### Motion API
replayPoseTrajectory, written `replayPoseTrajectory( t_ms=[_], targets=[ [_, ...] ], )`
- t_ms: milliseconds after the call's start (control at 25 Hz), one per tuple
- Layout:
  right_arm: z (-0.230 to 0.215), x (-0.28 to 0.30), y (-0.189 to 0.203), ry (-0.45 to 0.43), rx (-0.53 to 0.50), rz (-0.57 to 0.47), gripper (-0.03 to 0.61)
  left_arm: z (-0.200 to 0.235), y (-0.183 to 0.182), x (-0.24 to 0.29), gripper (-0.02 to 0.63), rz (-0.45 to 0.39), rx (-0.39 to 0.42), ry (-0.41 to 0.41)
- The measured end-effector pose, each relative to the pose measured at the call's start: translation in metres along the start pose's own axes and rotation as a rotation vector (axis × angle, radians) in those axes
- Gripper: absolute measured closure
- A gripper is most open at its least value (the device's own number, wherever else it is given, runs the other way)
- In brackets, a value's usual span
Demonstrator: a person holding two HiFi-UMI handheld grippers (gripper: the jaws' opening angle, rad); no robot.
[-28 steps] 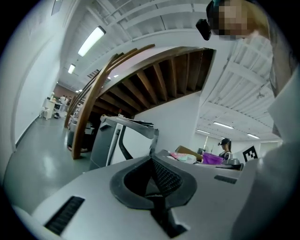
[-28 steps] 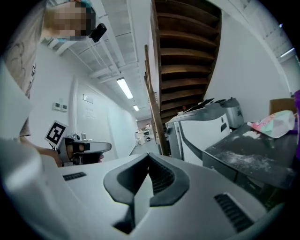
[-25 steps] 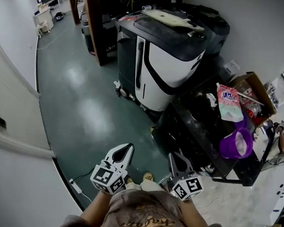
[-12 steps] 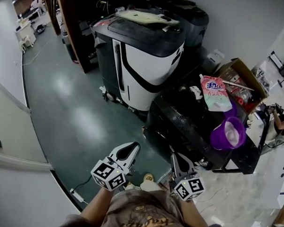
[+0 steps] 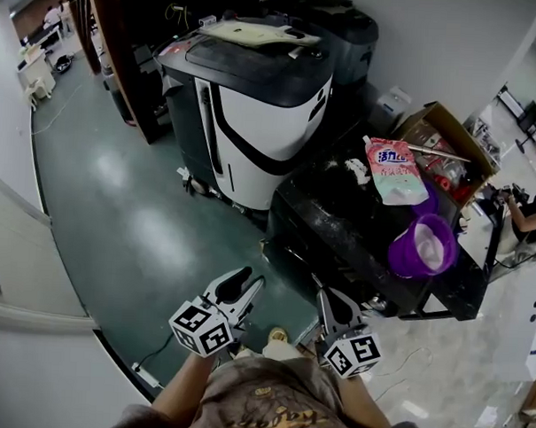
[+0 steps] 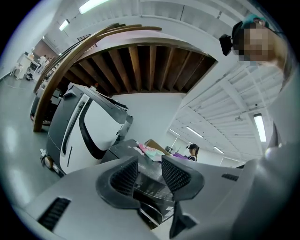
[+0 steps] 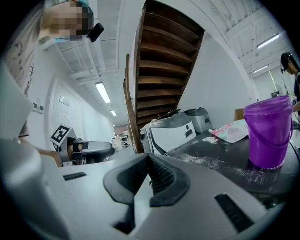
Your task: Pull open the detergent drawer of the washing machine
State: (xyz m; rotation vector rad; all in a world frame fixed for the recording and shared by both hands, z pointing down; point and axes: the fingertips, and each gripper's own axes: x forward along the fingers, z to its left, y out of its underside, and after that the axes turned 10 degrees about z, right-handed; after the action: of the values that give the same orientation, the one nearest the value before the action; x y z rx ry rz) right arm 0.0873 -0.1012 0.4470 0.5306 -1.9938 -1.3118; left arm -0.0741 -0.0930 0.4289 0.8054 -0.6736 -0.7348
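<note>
The left tongs [image 5: 250, 279] have just been opening and hold nothing. The right tongs [image 5: 326, 295] are closed and empty. Both hang near the black washer's [image 5: 338, 229] front edge, but I can't pick out its drawer. The print on the pouch [image 5: 394, 170] is too small to read. Only the gripper views show the underside of the stair [image 6: 150, 65].

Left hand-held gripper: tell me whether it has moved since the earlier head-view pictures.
Yes. The left hand-held gripper has drawn nearer to the near corner of the black washing machine; its jaws have just been opening, with nothing between them.

Glossy dark-green floor [image 5: 134, 238], white walls [image 5: 453, 48], brown wooden staircase [image 6: 150, 65] overhead, strip lights [image 6: 259, 127] glowing above.
</note>
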Motion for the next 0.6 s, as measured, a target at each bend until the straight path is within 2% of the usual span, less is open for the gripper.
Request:
replayPoseTrajectory(
  t_ms=[120,200,440,600],
  targets=[
    [-0.003,0.001,0.000,0.009,0.003,0.001,0.575,0.003,0.002,0.007,0.389,0.007,-0.026,0.025],
    [-0.006,0.001,0.000,0.016,0.006,0.003,0.575,0.006,0.004,0.012,0.364,0.011,-0.046,0.040],
    [-0.016,-0.001,0.002,0.037,0.011,0.014,0.575,0.034,0.019,0.043,0.356,0.019,-0.168,0.067],
    [-0.027,-0.005,0.004,0.059,0.018,0.020,0.575,0.052,0.032,0.071,0.326,0.021,-0.240,0.099]
  ],
)
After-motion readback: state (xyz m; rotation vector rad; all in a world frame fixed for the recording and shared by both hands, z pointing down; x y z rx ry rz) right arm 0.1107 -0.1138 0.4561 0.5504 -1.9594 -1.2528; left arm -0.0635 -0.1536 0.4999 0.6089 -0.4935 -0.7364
